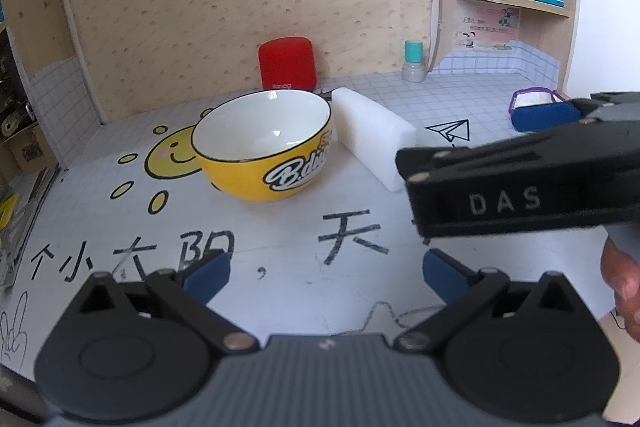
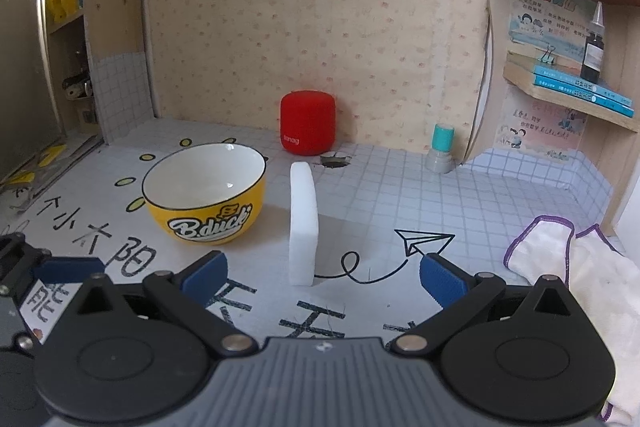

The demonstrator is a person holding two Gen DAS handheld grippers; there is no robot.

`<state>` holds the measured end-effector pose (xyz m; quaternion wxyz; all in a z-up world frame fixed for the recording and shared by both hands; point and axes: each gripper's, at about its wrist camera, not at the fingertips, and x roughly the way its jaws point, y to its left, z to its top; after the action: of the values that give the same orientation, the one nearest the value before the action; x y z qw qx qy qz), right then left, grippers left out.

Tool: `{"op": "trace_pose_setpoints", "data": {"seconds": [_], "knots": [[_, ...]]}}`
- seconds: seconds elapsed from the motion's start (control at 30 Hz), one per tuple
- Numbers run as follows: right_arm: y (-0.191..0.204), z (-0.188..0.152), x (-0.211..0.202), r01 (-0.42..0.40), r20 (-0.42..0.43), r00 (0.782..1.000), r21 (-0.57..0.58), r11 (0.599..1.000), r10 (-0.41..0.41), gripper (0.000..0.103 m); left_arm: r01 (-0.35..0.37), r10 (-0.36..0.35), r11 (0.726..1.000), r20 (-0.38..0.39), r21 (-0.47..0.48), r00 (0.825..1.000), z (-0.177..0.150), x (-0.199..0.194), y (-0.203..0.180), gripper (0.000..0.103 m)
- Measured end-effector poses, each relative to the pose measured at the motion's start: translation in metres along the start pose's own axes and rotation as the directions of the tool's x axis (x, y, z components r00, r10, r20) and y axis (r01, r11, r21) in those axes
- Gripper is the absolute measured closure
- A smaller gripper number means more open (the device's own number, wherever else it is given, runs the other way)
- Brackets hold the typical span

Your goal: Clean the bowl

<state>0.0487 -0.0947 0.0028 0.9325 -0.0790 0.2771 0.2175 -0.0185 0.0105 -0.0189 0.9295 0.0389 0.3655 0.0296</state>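
Hovering low over the tabletop (image 1: 280,227), the left hand-held gripper (image 1: 326,277) has its blue pads spread wide with nothing between them, aimed toward the yellow bowl (image 1: 266,147). The right hand-held gripper (image 2: 323,277) is likewise spread wide and empty, held just above the surface and pointed at the white sponge block (image 2: 303,223), which stands on its edge just beside the bowl. In the left wrist view, the right tool's black body crosses the frame from the right, and part of a hand (image 1: 622,277) shows below it. The bowl sits upright, white inside, with a "B.duck" logo on its side. The tabletop is covered in white grid-pattern paper printed with a smiling sun, a paper plane and large black characters. A red speaker (image 2: 307,123) stands against the back wall, a small teal-capped bottle (image 2: 440,149) sits near the corner, and a white cloth with purple trim (image 2: 560,259) lies at the right. A wooden shelf (image 2: 568,99) carries blue books and a dark dropper bottle.
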Motion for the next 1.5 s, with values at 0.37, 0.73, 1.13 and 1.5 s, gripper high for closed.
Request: {"op": "trace_pose_setpoints", "data": {"seconds": [0.37,0.73,1.13,1.5], "knots": [[-0.014,-0.002,-0.008,0.012,0.027,1.000,0.044,0.999,-0.014,0.000,-0.004,0.004,1.000,0.025,0.008,1.000,-0.003,-0.008,-0.003,0.000],[-0.020,-0.008,-0.013,0.103,0.041,0.994,0.017,0.994,-0.104,0.000,-0.023,0.023,1.000,0.040,-0.006,0.999,-0.003,-0.013,-0.001,0.000],[-0.023,-0.014,-0.008,0.094,0.036,0.995,0.026,0.995,-0.095,0.000,0.012,-0.011,0.999,0.037,-0.034,0.999,-0.001,-0.012,-0.001,0.000],[-0.025,-0.010,-0.011,0.046,0.083,0.995,0.035,0.998,-0.049,0.000,0.031,-0.031,0.999,0.004,-0.027,1.000,0.005,0.000,-0.009,0.000]]}}
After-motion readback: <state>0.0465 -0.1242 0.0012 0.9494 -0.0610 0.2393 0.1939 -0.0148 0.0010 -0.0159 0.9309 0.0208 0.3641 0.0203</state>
